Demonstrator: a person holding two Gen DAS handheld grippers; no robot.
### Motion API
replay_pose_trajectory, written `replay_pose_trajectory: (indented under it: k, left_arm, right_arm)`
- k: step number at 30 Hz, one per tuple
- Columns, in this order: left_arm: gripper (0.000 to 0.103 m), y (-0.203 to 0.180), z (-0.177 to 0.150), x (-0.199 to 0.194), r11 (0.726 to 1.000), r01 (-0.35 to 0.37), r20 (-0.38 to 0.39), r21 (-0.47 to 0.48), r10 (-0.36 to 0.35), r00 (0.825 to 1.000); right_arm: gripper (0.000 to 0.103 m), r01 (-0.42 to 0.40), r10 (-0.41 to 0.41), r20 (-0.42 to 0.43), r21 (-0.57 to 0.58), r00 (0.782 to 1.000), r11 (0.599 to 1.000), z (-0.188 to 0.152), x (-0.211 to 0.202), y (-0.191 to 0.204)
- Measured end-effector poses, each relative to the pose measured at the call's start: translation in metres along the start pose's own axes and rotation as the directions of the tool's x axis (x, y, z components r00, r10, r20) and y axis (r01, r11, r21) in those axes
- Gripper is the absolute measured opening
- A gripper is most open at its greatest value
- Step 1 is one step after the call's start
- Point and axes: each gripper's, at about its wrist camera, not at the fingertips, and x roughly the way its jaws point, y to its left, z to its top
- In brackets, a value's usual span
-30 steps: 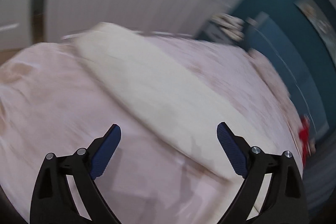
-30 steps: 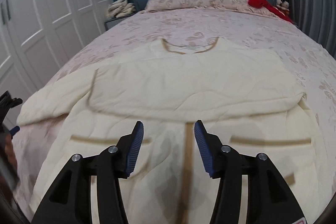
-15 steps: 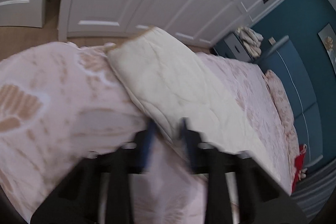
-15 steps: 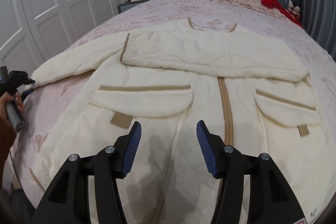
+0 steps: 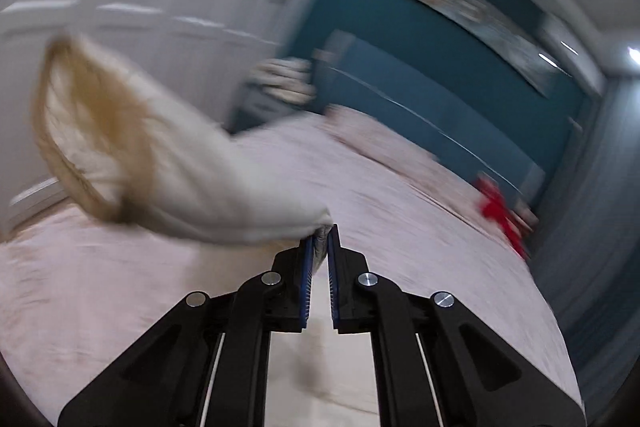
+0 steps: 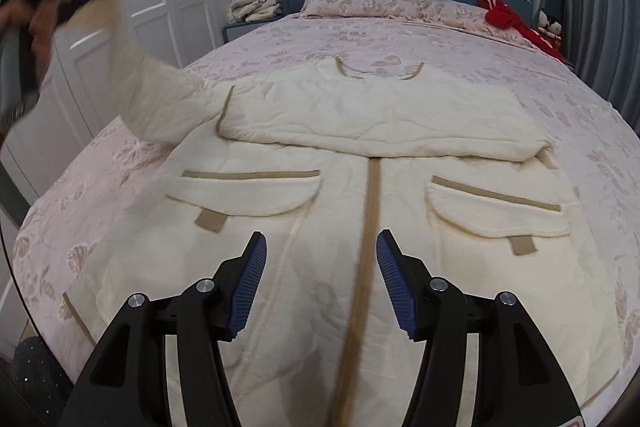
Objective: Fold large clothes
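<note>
The left gripper [image 5: 319,247] is clenched on the cream sleeve [image 5: 168,163], raised above the bed's [image 6: 440,39] left edge. The right gripper [image 6: 321,283] is released, hovering over the robe [image 6: 360,195] spread flat mid-bed, its front band between the fingers.

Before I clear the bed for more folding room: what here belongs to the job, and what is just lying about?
In the job:
- cream jacket, spread on the bed
- its sleeve, pinched and lifted by the left gripper
- right gripper, open above the jacket

Lying about:
- pillows
- red garment
- folded pile on the nightstand
</note>
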Motion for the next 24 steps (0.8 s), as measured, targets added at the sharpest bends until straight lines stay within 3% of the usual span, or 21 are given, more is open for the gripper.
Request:
replay_pose_trajectory:
  k: [3, 5, 6, 7, 9, 11, 12, 19, 21, 24]
  left_arm:
    - [0.007, -0.083, -0.038, 0.027, 0.986, 0.132, -0.103, 0.103, -0.121, 0.987]
    - [0.011, -0.129, -0.082, 0.053, 0.965, 0.217, -0.224, 0.147, -0.181, 0.958]
    - [0.021, -0.140, -0.100, 0.062, 0.960, 0.235, -0.268, 0.154, -0.189, 0.945]
    - [0.039, -0.152, -0.125, 0.074, 0.956, 0.243, -0.321, 0.164, -0.182, 0.929]
    - [0.058, -0.161, -0.158, 0.085, 0.956, 0.238, -0.380, 0.171, -0.159, 0.911]
    - [0.068, -0.155, -0.184, 0.083, 0.962, 0.220, -0.403, 0.160, -0.140, 0.905]
    - [0.078, -0.146, -0.186, 0.082, 0.966, 0.211, -0.410, 0.147, -0.135, 0.902]
    - [0.080, -0.054, -0.156, 0.077, 0.996, 0.050, -0.349, -0.071, -0.072, 0.935]
    - [0.080, -0.024, -0.148, 0.086, 0.990, -0.008, -0.351, -0.138, -0.041, 0.935]
    - [0.080, 0.026, -0.145, 0.100, 0.951, -0.082, -0.375, -0.299, -0.039, 0.926]
  right_arm:
    - [0.058, 0.022, -0.022, 0.001, 0.017, 1.000, 1.000, -0.003, -0.002, -0.018]
    - [0.058, 0.035, -0.035, -0.006, 0.034, 0.999, 0.999, -0.006, -0.002, -0.032]
    - [0.059, 0.041, -0.041, -0.010, 0.042, 0.999, 0.998, -0.007, -0.002, -0.039]
    - [0.059, 0.050, -0.049, -0.014, 0.054, 0.999, 0.997, -0.009, -0.002, -0.048]
    - [0.059, 0.067, -0.066, -0.017, 0.074, 0.998, 0.995, -0.011, -0.002, -0.065]
    - [0.060, 0.086, -0.085, -0.017, 0.100, 0.996, 0.991, -0.012, -0.003, -0.086]
    - [0.060, 0.098, -0.097, -0.012, 0.113, 0.995, 0.989, -0.011, -0.004, -0.097]
    - [0.061, 0.094, -0.102, 0.045, 0.159, 0.994, 0.983, 0.021, 0.012, -0.141]
    - [0.061, 0.077, -0.091, 0.063, 0.198, 0.994, 0.977, 0.038, 0.025, -0.152]
    - [0.061, 0.043, -0.064, 0.067, 0.272, 0.996, 0.961, 0.065, 0.054, -0.169]
